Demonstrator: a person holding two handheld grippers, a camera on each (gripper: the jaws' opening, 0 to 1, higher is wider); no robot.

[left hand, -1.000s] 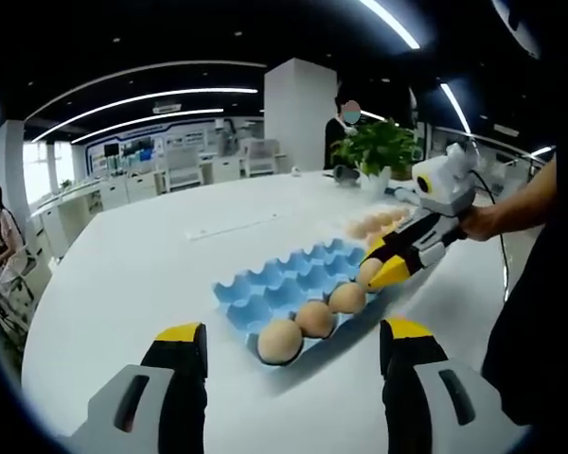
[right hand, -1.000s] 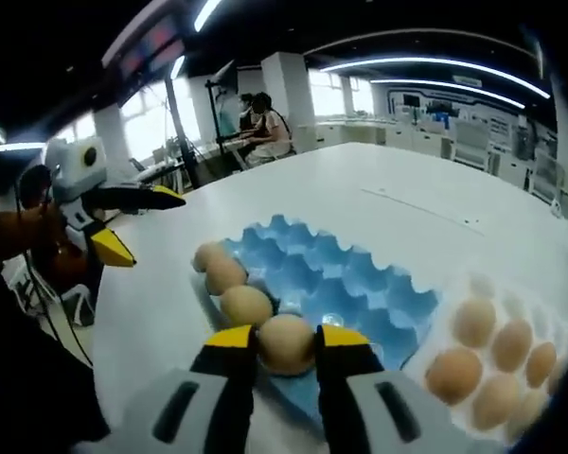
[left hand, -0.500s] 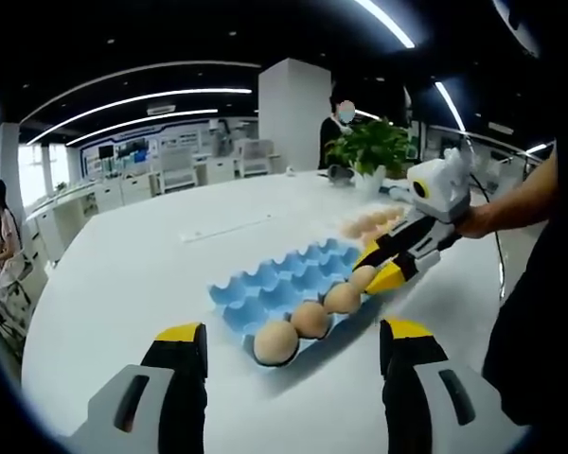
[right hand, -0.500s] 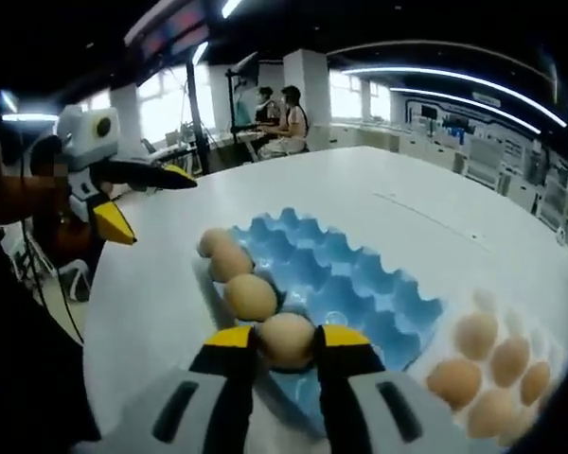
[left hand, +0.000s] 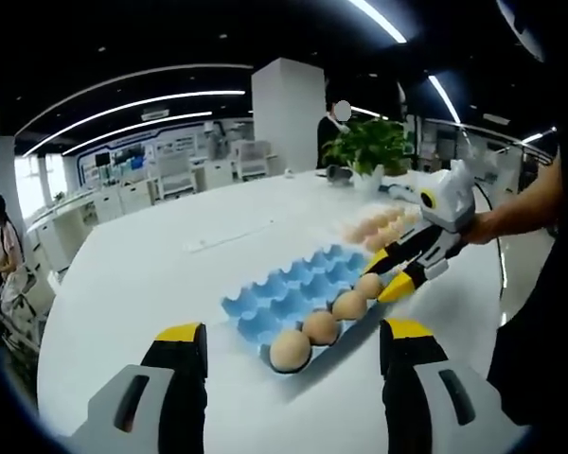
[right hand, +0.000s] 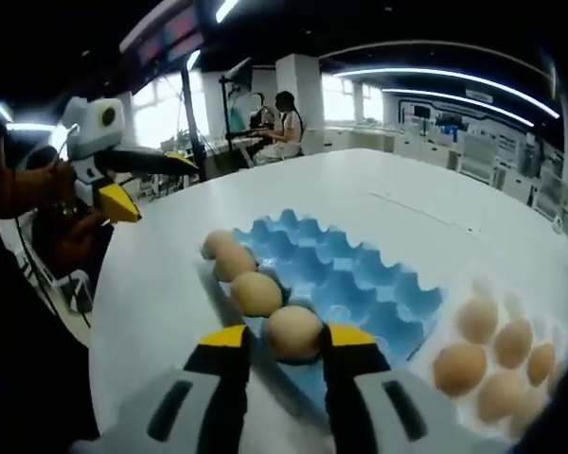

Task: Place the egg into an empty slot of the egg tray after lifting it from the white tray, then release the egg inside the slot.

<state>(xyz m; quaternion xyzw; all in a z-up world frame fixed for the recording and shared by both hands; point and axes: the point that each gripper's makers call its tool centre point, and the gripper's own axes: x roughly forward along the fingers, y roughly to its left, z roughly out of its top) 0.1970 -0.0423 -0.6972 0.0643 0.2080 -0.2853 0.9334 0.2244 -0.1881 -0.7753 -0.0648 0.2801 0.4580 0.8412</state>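
In the right gripper view, a brown egg [right hand: 293,331] rests in a front-row slot of the blue egg tray [right hand: 360,284]. My right gripper [right hand: 289,338] flanks it with the jaws parted, a gap showing on the left side. Three more eggs [right hand: 256,292] fill the same row. The white tray [right hand: 480,287] with several eggs lies at the right. In the left gripper view, my left gripper [left hand: 293,331] stands wide open above the table, short of the blue egg tray [left hand: 284,288]. The right gripper [left hand: 398,274] sits at the row's far egg [left hand: 369,285].
A potted plant [left hand: 374,147] and a standing person [left hand: 336,132] are beyond the table's far side. Seated people [right hand: 284,123] work at desks behind. A hand holds the left gripper [right hand: 137,175] past the table's edge. The white table [left hand: 133,274] stretches left.
My right gripper's jaws have spread apart from the egg, which now sits lower in its slot. The left gripper stayed open; both views shifted slightly.
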